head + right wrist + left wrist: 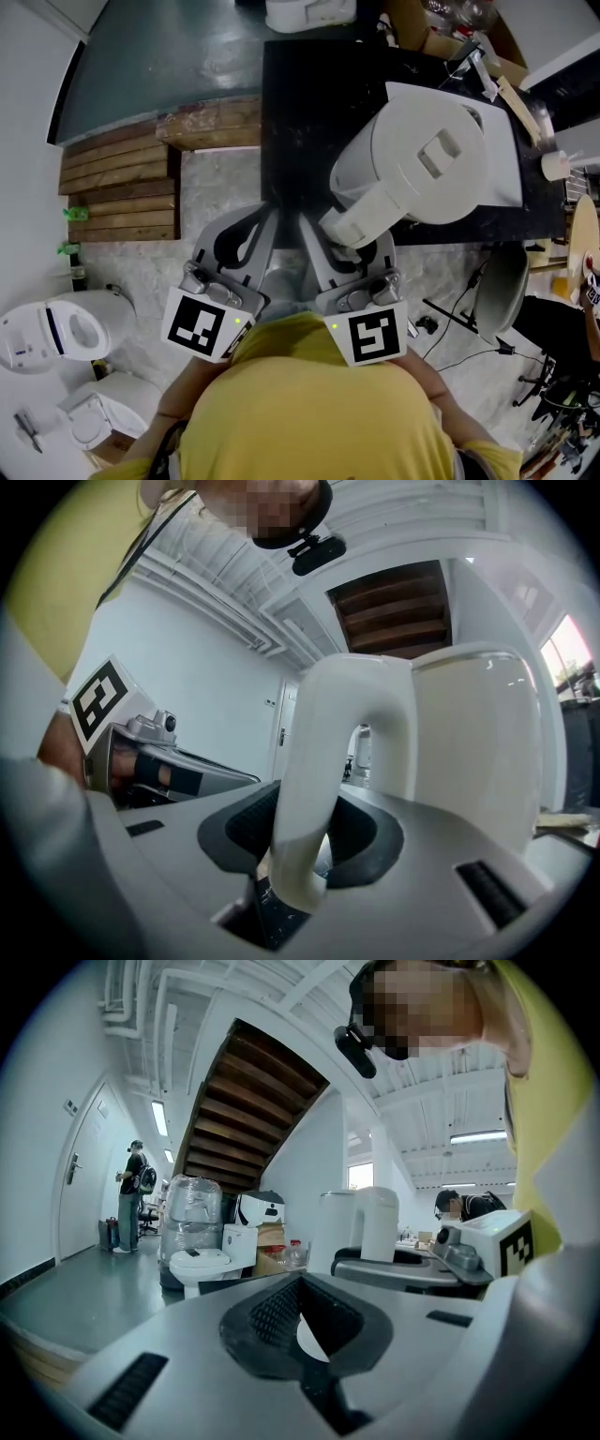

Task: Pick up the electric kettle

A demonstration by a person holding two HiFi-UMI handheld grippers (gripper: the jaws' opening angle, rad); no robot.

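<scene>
We saw the black table (300, 112) fill the top of the head view. The white kettle (422, 159) sat over its near edge, lid up, with its handle (361, 220) turned toward us. The right gripper (345, 246) was level at that handle. In the right gripper view its fingers (234, 827) were clamped on the lower part of the handle, which filled the gap between them. The left gripper (246, 234) hung just beside it, off the table edge, its fingers (272, 1316) together with nothing between them.

We judged the grasp made and the lift to be the step in hand. The next move called for a straight rise with a firm hold, since the kettle's weight hung out beyond the handle.

The kettle's underside was hidden by its own body, so we could not tell whether it rested on the table or was clear of it. A white slab (502, 164) behind it was partly covered and hard to name.
</scene>
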